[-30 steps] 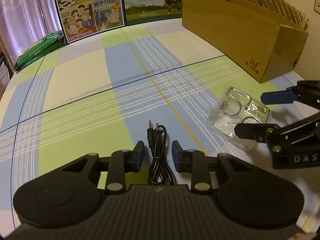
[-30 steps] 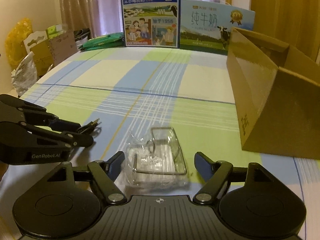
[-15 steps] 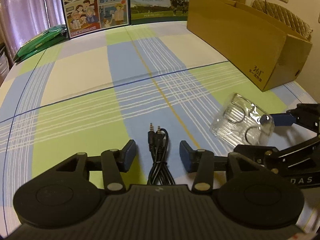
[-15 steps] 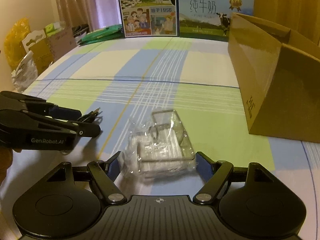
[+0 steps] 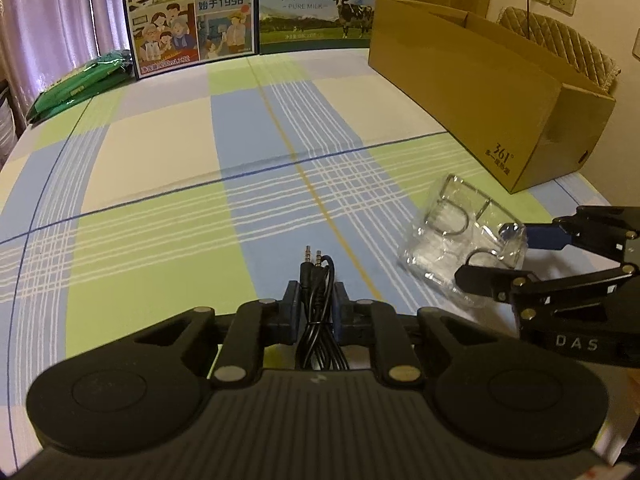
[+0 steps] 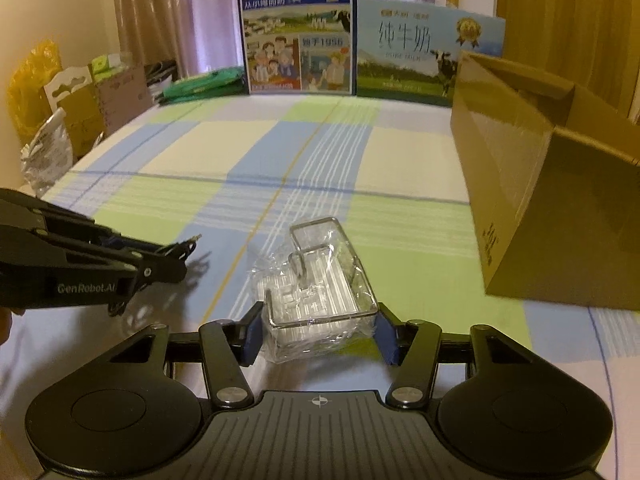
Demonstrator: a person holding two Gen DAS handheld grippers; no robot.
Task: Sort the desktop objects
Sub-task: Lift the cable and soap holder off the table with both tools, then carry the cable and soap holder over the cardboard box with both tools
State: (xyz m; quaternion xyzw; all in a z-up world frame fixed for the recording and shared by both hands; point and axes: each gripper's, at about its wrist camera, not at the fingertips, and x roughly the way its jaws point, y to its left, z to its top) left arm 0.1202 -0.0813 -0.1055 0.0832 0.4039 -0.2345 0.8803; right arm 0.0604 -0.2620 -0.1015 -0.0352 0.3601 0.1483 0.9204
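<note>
1. Left wrist view: left claw clamped on coiled black audio cable, twin plugs poking forward over the checked surface.
2. Same view only: "361°" print on cardboard box; wall sockets behind.
3. Right wrist view: right claw pressed against both sides of the plastic-wrapped wire rack, near the box.
4. Right view only: yellow bag, far left.

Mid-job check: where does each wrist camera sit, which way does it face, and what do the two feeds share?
Left wrist: sits behind the left gripper, facing along its fingers, shut on the black audio cable; right gripper at right.
Right wrist: sits behind the right gripper, gripping the plastic-wrapped wire rack; left gripper at left.
Shared: cardboard box, milk cartons, checked cloth.
</note>
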